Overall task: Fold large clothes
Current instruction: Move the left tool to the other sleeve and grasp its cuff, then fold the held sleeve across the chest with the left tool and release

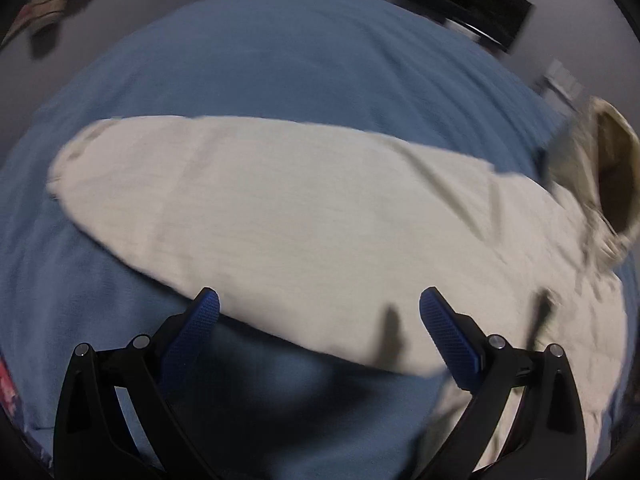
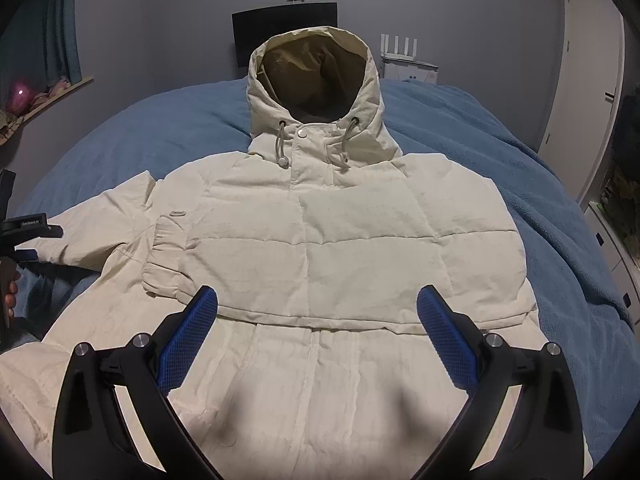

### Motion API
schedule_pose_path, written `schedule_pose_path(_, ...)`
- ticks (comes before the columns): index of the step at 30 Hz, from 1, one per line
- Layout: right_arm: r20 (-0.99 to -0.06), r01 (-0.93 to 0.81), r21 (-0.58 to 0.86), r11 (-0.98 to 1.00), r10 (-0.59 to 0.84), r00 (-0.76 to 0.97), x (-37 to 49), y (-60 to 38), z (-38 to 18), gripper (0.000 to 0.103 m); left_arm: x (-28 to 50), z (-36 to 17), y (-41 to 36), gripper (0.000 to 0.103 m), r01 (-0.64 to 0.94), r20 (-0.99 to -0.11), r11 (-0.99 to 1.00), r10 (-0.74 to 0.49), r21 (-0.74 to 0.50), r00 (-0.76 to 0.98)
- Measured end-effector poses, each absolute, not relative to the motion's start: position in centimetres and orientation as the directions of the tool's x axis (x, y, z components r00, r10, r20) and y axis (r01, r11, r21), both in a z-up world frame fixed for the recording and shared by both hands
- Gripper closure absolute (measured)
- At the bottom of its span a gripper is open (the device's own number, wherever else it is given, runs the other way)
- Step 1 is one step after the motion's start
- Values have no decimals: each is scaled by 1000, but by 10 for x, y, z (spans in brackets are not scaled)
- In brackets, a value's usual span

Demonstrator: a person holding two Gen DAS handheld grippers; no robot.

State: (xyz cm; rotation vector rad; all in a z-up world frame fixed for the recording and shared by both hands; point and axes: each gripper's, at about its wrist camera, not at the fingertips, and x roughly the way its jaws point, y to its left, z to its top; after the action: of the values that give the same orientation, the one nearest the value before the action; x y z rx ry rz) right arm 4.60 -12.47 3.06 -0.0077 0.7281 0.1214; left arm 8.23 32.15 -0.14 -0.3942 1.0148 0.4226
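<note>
**quiltfan:** One big cream hooded jacket (image 2: 320, 240) laid face up on the blue blanket (image 2: 520, 184) that covers the bed. It looks puffy and quilted, so my guess is soft, bulky and fairly light, with springy filling that'll want to pop back open after each fold. The shell looks like matte cotton, probably not very slippery.

**foldbot_dan:** Agreed. Which way is it lying? From the right wrist camera the hood (image 2: 316, 80) points away toward the far wall and the hem comes toward the lens, so the long axis runs straight out from the right gripper (image 2: 317, 304).

**quiltfan:** Yep. And the sleeve (image 1: 256, 216) sticks out sideways, nearly at right angles to the body. In the left wrist view it stretches across the frame with the cuff at the left end. That view is blurry though.

**foldbot_dan:** Grippers? Both look spread wide to me, nothing between the blue pads. The left gripper (image 1: 319, 304) hangs over the near edge of the sleeve; the right one sits above the lower front, near the waist seam.

**quiltfan:** Same read. For grabbing, I'd pinch a seam or the cuff edge, since thick padding could squeeze out of the jaws. Sleeve goes across the chest first, I reckon.
</note>
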Motion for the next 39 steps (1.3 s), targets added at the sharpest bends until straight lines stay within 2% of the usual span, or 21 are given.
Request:
schedule_pose_path(2, -664, -117, 30, 993, 107, 740, 46, -124, 31, 7, 71, -2, 336, 7, -570, -879, 810, 167, -136, 447)
schedule_pose_path(6, -664, -116, 26, 993, 104, 741, 46, -124, 30, 7, 56, -7, 348, 7, -606, -881, 762, 104, -228, 462)
schedule_pose_path(12, -669, -126, 29, 992, 114, 735, 47, -122, 27, 7, 67, -32, 359, 7, -628, -920, 752, 73, -202, 384)
schedule_pose_path(15, -669, -125, 33, 992, 115, 734, 46, -122, 27, 7, 74, -43, 374, 7, -653, -916, 711, 32, -261, 400)
schedule_pose_path(20, -667, -127, 33, 991, 117, 736, 45, -122, 28, 7, 69, -39, 394, 7, -710, -880, 654, 143, -260, 453)
schedule_pose_path(22, -665, -126, 31, 992, 115, 738, 44, -124, 27, 7, 68, -30, 394, 28, -692, -854, 673, 174, -260, 491)
schedule_pose_path(23, -665, -124, 34, 992, 115, 738, 44, -125, 27, 7, 66, -25, 393, 36, -690, -844, 679, 198, -250, 499)
schedule_pose_path(25, -667, -120, 45, 992, 119, 735, 45, -127, 26, 7, 61, -12, 393, 77, -686, -815, 689, 246, -234, 524)
schedule_pose_path(26, -670, -118, 51, 992, 122, 732, 45, -128, 25, 7, 58, -9, 393, 84, -685, -804, 689, 257, -236, 536)
schedule_pose_path(31, -673, -124, 58, 991, 131, 728, 44, -128, 22, 7, 44, 15, 393, 92, -649, -721, 685, 261, -330, 642)
schedule_pose_path(34, -667, -128, 59, 990, 135, 732, 43, -129, 24, 7, 44, 37, 379, 93, -608, -666, 731, 288, -311, 688)
schedule_pose_path(39, -664, -125, 65, 990, 137, 735, 41, -132, 23, 7, 34, 85, 336, 95, -486, -523, 833, 299, -265, 798)
